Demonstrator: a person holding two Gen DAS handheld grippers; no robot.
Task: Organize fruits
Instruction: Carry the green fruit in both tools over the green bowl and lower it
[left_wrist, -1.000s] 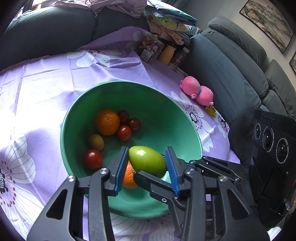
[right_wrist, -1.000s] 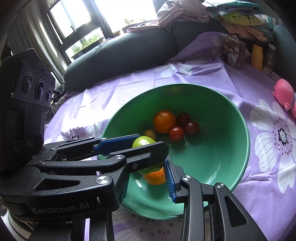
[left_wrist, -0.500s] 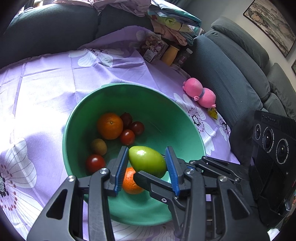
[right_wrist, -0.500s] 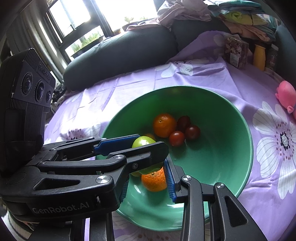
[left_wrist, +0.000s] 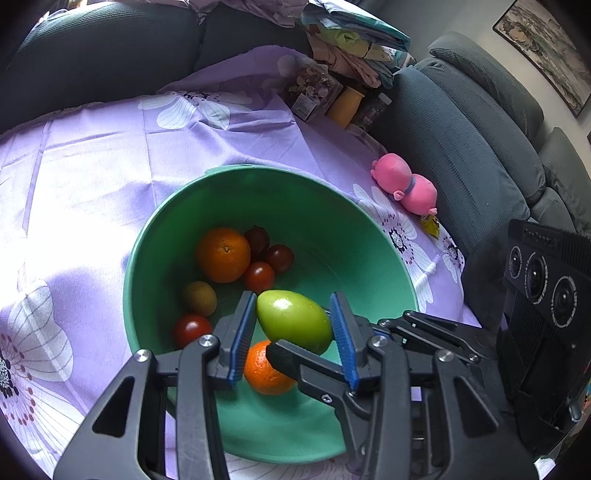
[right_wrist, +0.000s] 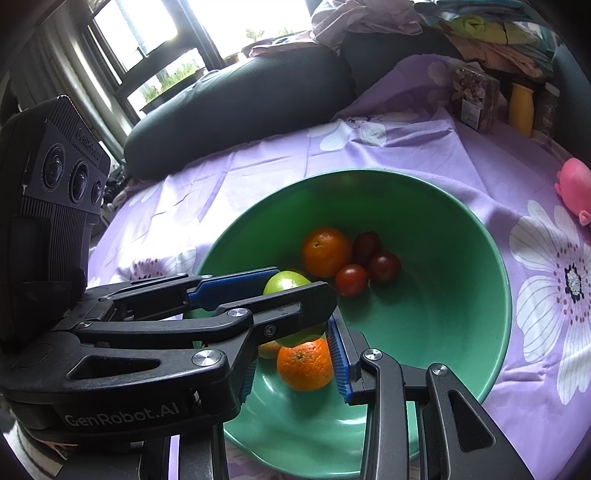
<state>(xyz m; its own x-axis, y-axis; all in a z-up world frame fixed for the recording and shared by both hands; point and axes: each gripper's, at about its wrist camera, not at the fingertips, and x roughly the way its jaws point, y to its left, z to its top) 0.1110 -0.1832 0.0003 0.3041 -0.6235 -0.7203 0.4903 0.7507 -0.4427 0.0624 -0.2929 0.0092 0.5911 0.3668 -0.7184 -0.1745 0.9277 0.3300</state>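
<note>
A green mango (left_wrist: 295, 321) hangs over the near side of a green bowl (left_wrist: 258, 168). My left gripper (left_wrist: 294, 295) is shut on it, with a blue pad on each side. My right gripper (right_wrist: 291, 343) comes in crosswise. One of its fingers (left_wrist: 295, 363) lies against the mango's (right_wrist: 284, 282) underside, and its right pad (right_wrist: 338, 354) touches the fruit's lower edge. Its other pad is hidden behind the left gripper (right_wrist: 301, 282). Under the mango an orange (right_wrist: 304, 369) lies loose in the bowl (right_wrist: 369, 171). Another orange (left_wrist: 223, 254), several dark tomatoes (left_wrist: 258, 277) and a kiwi (left_wrist: 199, 297) lie farther in.
The bowl stands on a purple flowered cloth (left_wrist: 92, 155). A pink toy pig (left_wrist: 404, 188) lies at the cloth's right edge, with a snack bag (left_wrist: 314, 88) and a yellow bottle (left_wrist: 345, 105) at the back. Dark sofas with piled clothes (left_wrist: 351, 40) ring the table.
The bowl and its fruit sit slightly lower in both views, and more of the loose orange shows under the mango. The two grippers and the mango keep the same places relative to each other.
</note>
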